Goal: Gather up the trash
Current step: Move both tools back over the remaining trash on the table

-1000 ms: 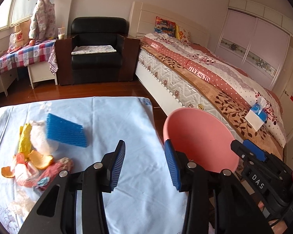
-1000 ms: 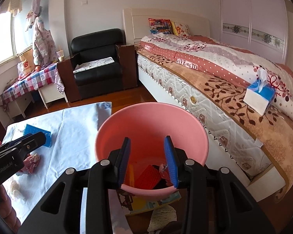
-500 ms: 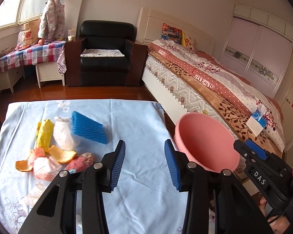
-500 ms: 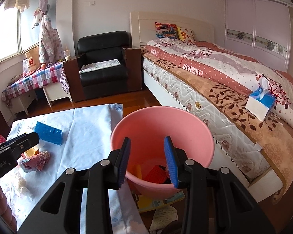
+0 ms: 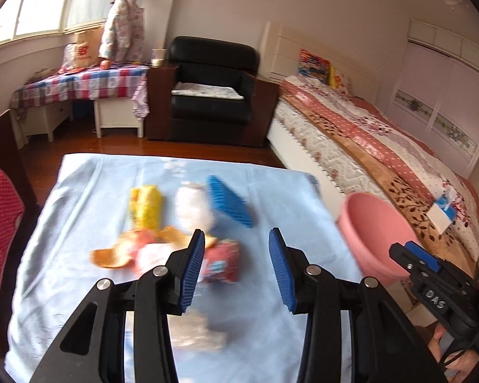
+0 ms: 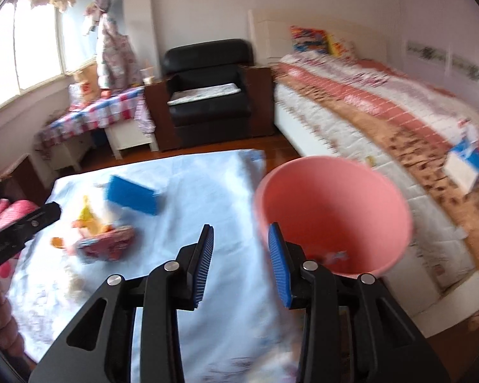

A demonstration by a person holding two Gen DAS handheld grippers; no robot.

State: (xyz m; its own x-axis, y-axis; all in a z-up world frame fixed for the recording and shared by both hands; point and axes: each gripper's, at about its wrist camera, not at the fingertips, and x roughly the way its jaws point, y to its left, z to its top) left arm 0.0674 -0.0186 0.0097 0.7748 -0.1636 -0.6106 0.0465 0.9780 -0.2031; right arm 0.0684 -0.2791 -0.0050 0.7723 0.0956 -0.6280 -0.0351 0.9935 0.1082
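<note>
The left tool (image 5: 236, 266) hovers with its jaws apart and nothing between them, over the near part of the desk (image 5: 277, 319), which wears a light blue cloth. Just ahead of it, toward the desk's left side, lies the trash pile (image 5: 163, 242): one yellow wrapper (image 5: 146, 206), one white crumpled bag (image 5: 193, 206), one blue ribbed piece (image 5: 230, 206), one red packet (image 5: 222, 263) and some orange peel (image 5: 111, 257), all blurred. The right tool (image 6: 239, 266) is likewise spread wide and empty, held near the desk's right edge. Only the right wrist view looks into the single pink bin (image 6: 332, 214), which stands off the right edge beside the bed (image 6: 383, 102); a few scraps lie at its bottom. The left wrist view shows just the bin's outer wall and rim.
</note>
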